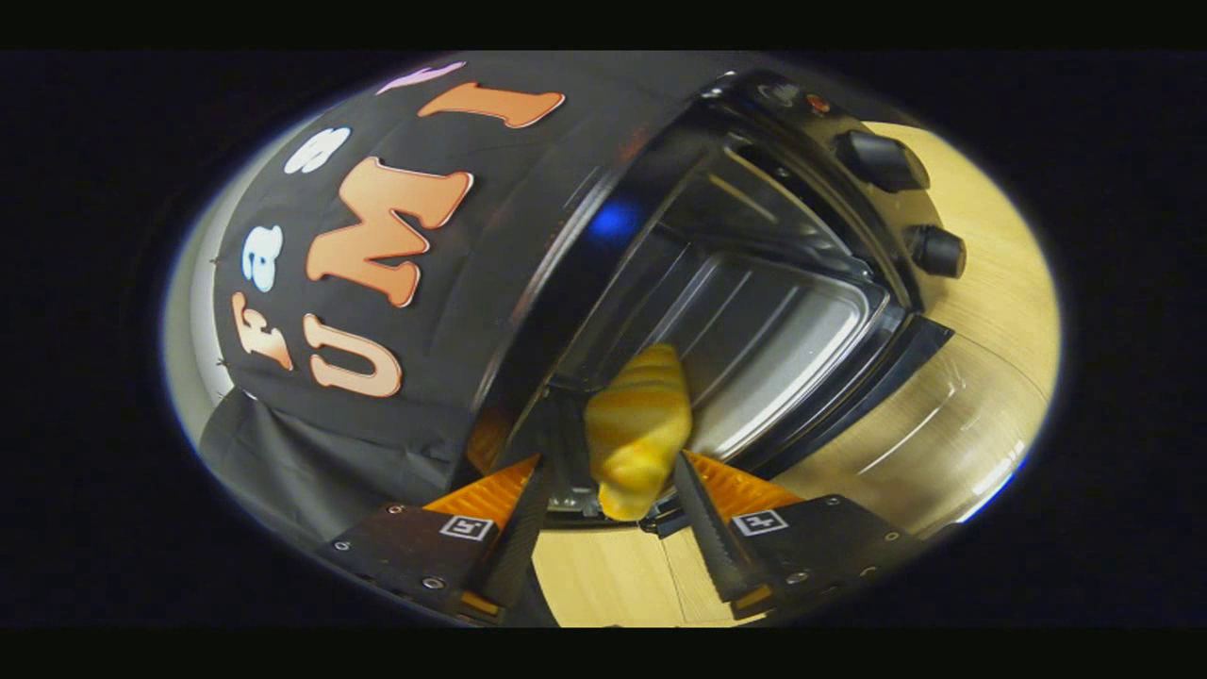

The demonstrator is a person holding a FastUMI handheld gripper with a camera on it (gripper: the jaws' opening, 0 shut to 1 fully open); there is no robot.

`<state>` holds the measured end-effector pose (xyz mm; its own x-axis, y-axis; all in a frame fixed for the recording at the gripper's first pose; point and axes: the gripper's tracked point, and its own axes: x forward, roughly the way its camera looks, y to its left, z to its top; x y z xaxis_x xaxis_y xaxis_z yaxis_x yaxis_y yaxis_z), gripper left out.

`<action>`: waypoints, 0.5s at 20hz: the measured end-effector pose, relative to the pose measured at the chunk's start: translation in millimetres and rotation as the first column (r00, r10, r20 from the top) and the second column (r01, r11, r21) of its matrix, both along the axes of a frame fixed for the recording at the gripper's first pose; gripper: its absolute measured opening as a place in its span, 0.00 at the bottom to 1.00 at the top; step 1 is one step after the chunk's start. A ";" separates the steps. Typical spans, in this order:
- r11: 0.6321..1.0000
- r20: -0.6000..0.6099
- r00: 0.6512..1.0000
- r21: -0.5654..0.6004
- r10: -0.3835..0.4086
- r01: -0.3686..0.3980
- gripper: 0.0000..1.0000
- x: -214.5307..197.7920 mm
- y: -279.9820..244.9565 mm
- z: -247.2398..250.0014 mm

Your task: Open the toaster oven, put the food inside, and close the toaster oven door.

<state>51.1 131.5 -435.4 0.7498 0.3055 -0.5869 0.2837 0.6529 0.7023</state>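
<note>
My gripper [611, 467] is shut on a yellow, ridged piece of food [636, 434] that looks like a croissant, held upright between the two fingers. Its far end pokes through the open mouth of the black toaster oven [603, 273]. Inside lies a shiny metal tray [773, 349], just beyond the food. The oven's glass door [905, 396] hangs open, folded down toward the wooden table [990, 311]. The whole oven looks tilted from here. Two black knobs [882, 160] sit on its control panel beside the opening.
The booth's black cloth wall [377, 396] rises close behind and beside the oven. Bare wooden tabletop shows under my fingers [613, 575] and past the open door.
</note>
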 end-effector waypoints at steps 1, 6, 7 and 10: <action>1.000 -0.006 1.000 -0.006 0.024 -0.024 0.85 -9.2 1.5 3.4; 0.989 -0.004 0.992 -0.067 0.129 -0.129 0.95 -53.1 -2.6 32.0; 0.983 -0.015 0.987 -0.091 0.161 -0.161 0.95 -65.0 -4.5 33.7; 0.951 -0.052 0.969 -0.182 0.243 -0.248 0.95 -98.2 -14.9 36.4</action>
